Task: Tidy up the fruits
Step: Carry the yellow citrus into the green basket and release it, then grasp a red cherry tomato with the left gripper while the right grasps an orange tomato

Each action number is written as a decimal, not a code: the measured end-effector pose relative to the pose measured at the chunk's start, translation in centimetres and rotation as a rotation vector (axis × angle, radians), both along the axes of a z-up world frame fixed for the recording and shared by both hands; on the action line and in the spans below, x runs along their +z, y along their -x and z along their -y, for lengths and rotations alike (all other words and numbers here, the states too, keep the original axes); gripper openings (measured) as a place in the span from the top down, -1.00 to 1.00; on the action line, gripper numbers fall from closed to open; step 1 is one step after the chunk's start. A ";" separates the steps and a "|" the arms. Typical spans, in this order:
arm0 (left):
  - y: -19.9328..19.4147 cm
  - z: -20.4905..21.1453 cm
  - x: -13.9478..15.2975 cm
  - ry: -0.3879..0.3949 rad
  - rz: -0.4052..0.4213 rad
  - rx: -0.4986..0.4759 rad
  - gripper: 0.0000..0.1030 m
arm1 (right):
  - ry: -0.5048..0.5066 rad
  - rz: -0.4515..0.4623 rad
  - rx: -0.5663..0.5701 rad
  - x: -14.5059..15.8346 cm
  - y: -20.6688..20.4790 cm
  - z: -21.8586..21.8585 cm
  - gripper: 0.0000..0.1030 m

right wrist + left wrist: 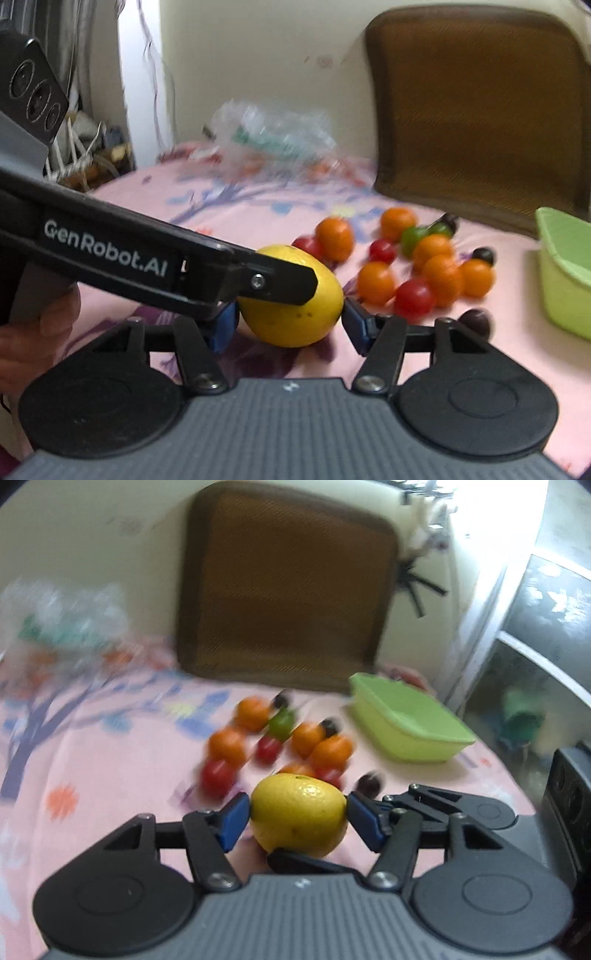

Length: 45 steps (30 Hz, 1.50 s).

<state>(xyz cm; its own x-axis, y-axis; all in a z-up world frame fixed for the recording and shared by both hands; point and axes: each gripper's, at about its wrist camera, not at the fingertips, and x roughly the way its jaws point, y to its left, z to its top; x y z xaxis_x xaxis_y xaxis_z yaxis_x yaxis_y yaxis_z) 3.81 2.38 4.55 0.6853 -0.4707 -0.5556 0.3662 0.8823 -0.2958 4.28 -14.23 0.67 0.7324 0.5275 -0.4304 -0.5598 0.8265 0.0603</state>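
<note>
A pink cloth with a printed tree and flowers (110,775) covers the soft surface. At its far side a brown mesh cushion with rounded corners (284,587) leans on the cream wall. The pale green rectangular plastic tub (406,720) stands on the cloth; it looks empty as far as its inside is seen. Just left of the tub lies a loose heap of small round fruits (280,738): orange, red, one green and a few dark ones. They are blurred, so I cannot tell their kinds. Far to the left of the tub, near the wall, there is a crumpled clear plastic bag (273,133).

The big yellow lemon (299,814) is left of the tub and nearer to the cameras than the heap. The left gripper (299,819) points downward on a slant, and its blue pads press on the two sides of the lemon. The right gripper (288,321) meets the same lemon from another angle. Its pads seem to touch both ends, though the left tool partly hides one pad. In the right wrist view a hand (37,332) holds the handle of the left tool, far left of the tub.
</note>
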 end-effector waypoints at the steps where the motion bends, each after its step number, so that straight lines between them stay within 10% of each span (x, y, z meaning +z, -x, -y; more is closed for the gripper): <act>1: -0.5 1.1 0.7 0.002 0.018 -0.021 -0.15 | -0.016 0.023 -0.018 0.4 0.1 0.9 -0.23; 13: -11.3 18.9 1.9 0.081 0.014 -0.226 -0.15 | -0.040 0.140 -0.490 3.1 -3.9 15.2 -0.23; 22: -12.9 21.5 -0.9 0.038 -0.079 -0.178 -0.28 | -0.030 0.089 -0.557 0.8 -3.9 17.5 -0.43; 28: -9.2 15.9 2.6 0.110 0.021 -0.139 -0.36 | -0.081 0.152 -0.566 1.4 -2.0 17.8 -0.52; 38: -2.9 -1.4 3.4 0.080 0.083 0.193 -0.34 | -0.268 0.195 -0.435 3.9 -0.6 16.9 0.26; 45: -3.1 -3.1 -1.4 0.024 -0.024 0.193 -0.18 | -0.034 0.178 -0.148 3.1 1.0 5.9 0.26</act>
